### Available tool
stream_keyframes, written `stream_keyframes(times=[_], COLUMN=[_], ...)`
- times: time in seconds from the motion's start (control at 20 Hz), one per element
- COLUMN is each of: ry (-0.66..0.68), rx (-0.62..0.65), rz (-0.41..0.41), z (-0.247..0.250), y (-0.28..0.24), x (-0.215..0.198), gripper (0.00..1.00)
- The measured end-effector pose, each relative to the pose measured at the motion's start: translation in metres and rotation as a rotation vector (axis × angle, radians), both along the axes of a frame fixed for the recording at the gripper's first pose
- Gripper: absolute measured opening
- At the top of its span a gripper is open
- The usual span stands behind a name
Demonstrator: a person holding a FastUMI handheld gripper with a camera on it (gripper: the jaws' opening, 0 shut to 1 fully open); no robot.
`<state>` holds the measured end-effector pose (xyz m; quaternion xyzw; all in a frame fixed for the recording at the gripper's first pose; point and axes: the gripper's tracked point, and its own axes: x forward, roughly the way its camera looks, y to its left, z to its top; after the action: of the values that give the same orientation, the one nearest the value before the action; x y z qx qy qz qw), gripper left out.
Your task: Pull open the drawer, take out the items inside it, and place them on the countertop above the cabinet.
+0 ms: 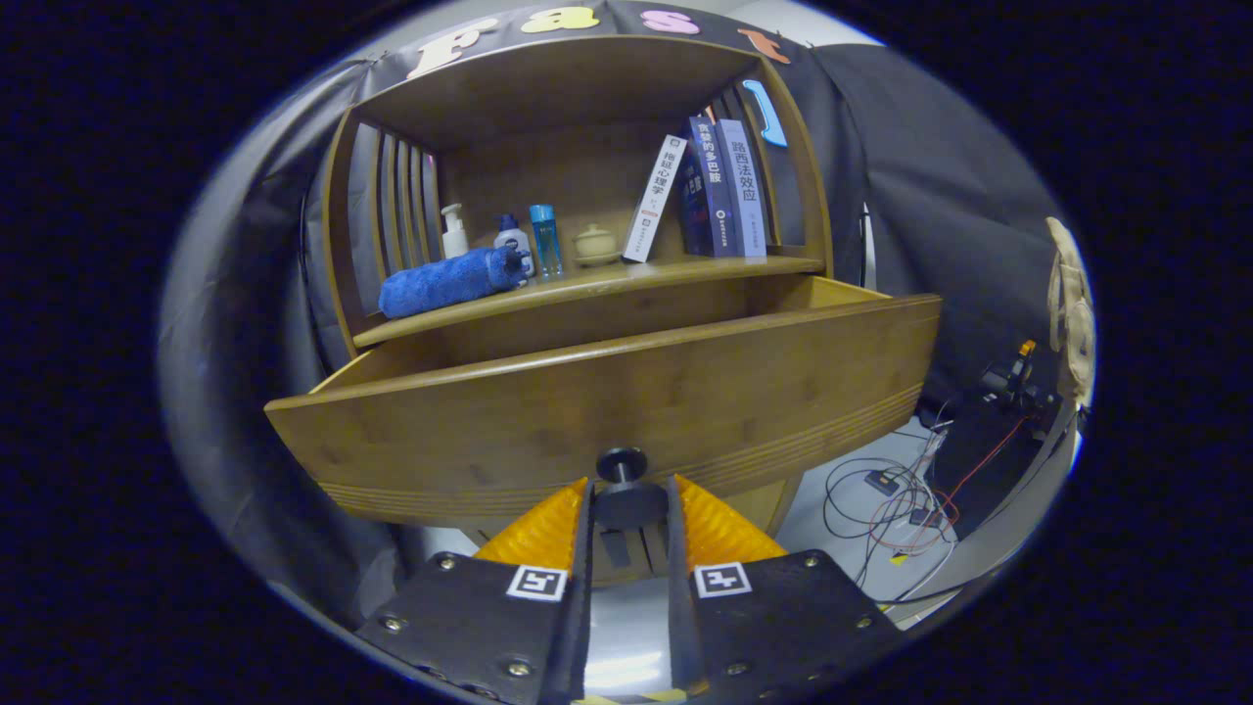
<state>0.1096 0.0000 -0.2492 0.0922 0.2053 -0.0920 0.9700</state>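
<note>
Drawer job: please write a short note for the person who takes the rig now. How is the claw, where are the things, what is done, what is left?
Claw: its two fingers sit on either side of the drawer knob and appear shut on it.
Drawer: pulled out from the cabinet, below the shelf that carries a rolled blue towel, bottles and books. Its inside is hidden behind the drawer front, so the contents cannot be seen from here.
Done: drawer open.
Left: release the knob, lift the items out, put them on the countertop.
</note>
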Motion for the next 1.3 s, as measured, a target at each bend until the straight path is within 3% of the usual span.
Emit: stream_keyframes(times=[0.05,0.15,0.3,0.9,1.25,1.3], ry=[-0.035,0.0,-0.037,-0.06,-0.077,-0.086], rx=[0.054,0.019,0.026,-0.047,-0.096,-0.1], rz=[0.127,0.116,0.048,0.032,0.075,0.089], z=[0.009,-0.003,-0.002,0.037,0.102,0.109], y=[0.026,0.012,-0.004,-0.011,-0.01,-0.007], x=[-0.028,-0.042,-0.055,-0.047,0.008,0.022], gripper=[0.33,0.01,0.01,0.01,0.01,0.08])
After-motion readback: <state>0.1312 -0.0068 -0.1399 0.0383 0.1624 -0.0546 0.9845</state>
